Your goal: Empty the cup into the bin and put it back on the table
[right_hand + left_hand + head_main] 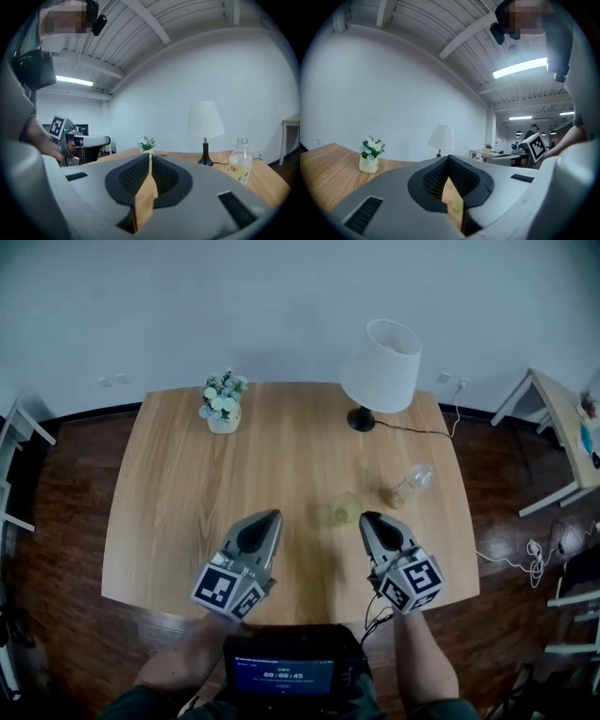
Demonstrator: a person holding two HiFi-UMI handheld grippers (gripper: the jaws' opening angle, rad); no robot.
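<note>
A small translucent yellowish cup [344, 509] stands on the wooden table [169, 521], right of centre. My right gripper [367, 517] hovers just to the cup's right and a little nearer the front edge, apart from it. In the right gripper view its jaws [150, 155] meet at the tips with nothing between them. My left gripper [271, 516] is level with it on the cup's left, a short way off. Its jaws [448, 158] also touch at the tips and hold nothing.
A clear plastic bottle [411, 486] [240, 166] stands just right of the cup. A white-shaded lamp [380, 367] is at the back right, its cable [422, 431] running off the table. A small flower pot [223, 407] [370, 157] sits at the back left. Dark floor surrounds the table.
</note>
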